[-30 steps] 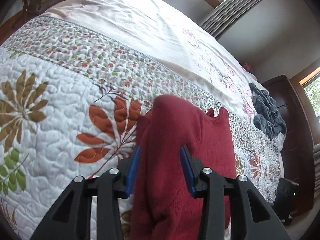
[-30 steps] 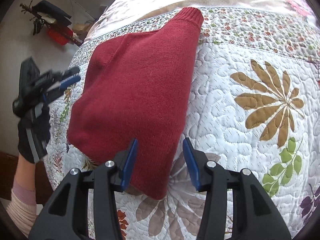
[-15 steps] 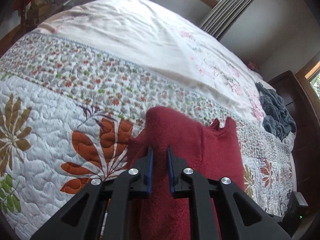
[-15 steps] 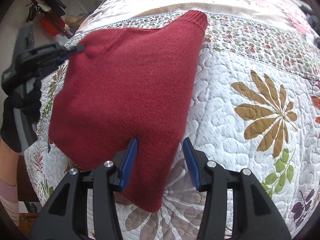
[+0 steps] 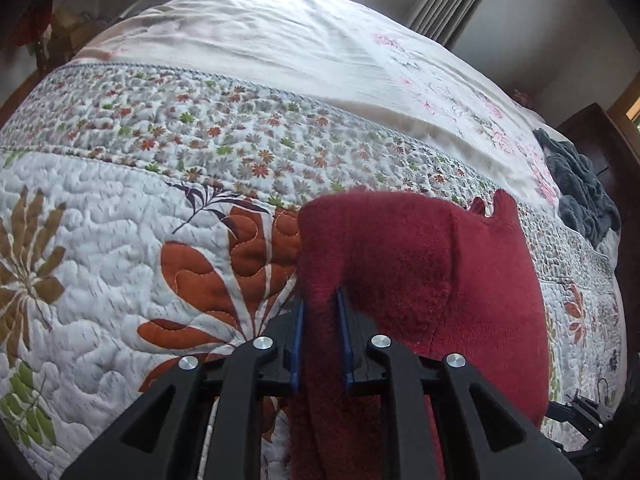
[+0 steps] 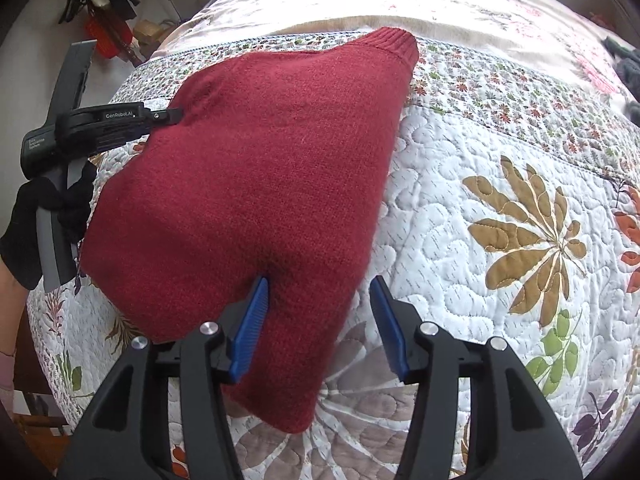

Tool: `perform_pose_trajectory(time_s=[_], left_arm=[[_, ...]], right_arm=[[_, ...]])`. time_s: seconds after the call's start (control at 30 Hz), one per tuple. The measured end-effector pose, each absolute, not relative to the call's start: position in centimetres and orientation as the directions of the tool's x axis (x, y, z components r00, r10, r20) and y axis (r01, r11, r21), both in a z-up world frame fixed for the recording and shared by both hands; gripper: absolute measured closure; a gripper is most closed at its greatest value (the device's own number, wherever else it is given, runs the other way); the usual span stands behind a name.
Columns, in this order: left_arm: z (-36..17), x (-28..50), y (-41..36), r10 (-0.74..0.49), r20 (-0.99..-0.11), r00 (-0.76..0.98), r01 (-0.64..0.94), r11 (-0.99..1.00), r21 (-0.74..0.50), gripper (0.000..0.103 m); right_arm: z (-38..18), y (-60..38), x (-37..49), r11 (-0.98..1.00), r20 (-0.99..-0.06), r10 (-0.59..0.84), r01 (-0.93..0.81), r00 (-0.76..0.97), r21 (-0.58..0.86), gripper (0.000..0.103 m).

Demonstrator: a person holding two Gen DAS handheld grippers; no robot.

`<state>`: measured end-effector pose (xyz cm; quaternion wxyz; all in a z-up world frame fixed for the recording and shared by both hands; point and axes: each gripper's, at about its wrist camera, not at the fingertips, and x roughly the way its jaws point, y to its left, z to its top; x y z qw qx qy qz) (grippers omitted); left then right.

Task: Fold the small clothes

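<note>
The left tongs (image 5: 320, 312) were clamped narrow on a pinched fold of the red sweater (image 5: 420, 280), the knit bunched between their blue pads (image 5: 297, 332) and hanging down below them. Ahead of these tongs and to their right the rest of the sweater spread over the quilt (image 5: 120, 248) on the bed; a dark grey blanket (image 5: 580, 188) lay far off to their right.

The right tongs (image 6: 320, 308) stood wide — their blue pads (image 6: 250, 332) well apart, the near part of the sweater (image 6: 260, 200) passing between them with its lower tip dropping below. I cannot tell whether the left pad touched the knit. Farther ahead the ribbed cuff (image 6: 396, 46) pointed away. To the left of the right tongs, the left tongs (image 6: 176, 114) gripped the sweater's edge, held by a black-gloved hand (image 6: 48, 216).
</note>
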<state>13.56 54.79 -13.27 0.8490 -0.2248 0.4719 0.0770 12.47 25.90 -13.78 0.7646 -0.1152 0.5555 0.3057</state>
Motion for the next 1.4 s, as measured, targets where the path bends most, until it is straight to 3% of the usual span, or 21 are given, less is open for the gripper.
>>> perform_pose_trajectory(time_s=[0.3,0.4,0.73,1.0,1.03,1.1,1.13,1.4], left_arm=[[-6.7,8.1,52.5,-0.026,-0.8,0.6,-0.326,0.905,-0.274,0.081],[-5.6,5.7,50.3,-0.044,-0.796,0.603,-0.287,0.919,-0.268,0.071],[-12.4,2.8,49.1,-0.083,-0.873,0.481,-0.306,0.917,-0.256,0.065],[-12.5,2.2,51.1,-0.182,-0.841,0.51,-0.321,0.867,-0.381,0.059],[-11.9,2.1,51.4,-0.194,-0.829,0.524,-0.314,0.861,-0.401,0.057],[-10.5,2.3,52.2,-0.23,-0.791,0.566,-0.297,0.839,-0.456,0.044],[-10.0,2.7,52.8,-0.244,-0.774,0.584,-0.291,0.827,-0.48,0.033],[-13.0,9.1,56.3,-0.331,-0.791,0.514,-0.315,0.785,-0.533,0.031]], right_arm=[[-13.6,25.7,12.4,0.78,-0.918,0.339,-0.608,0.208,0.151,0.05],[-13.7,25.6,12.3,0.781,-0.918,0.341,-0.605,0.203,0.156,0.05],[-14.2,25.2,12.4,0.79,-0.923,0.341,-0.586,0.179,0.178,0.047],[-14.1,24.5,12.8,0.791,-0.917,0.371,-0.567,0.148,0.228,0.045],[-13.9,24.2,13.0,0.791,-0.912,0.384,-0.562,0.143,0.245,0.044],[-13.2,23.6,13.6,0.788,-0.898,0.419,-0.545,0.132,0.287,0.041],[-13.0,23.3,14.0,0.785,-0.891,0.435,-0.537,0.126,0.308,0.041],[-12.7,22.1,17.6,0.781,-0.857,0.507,-0.468,0.089,0.414,0.039]])
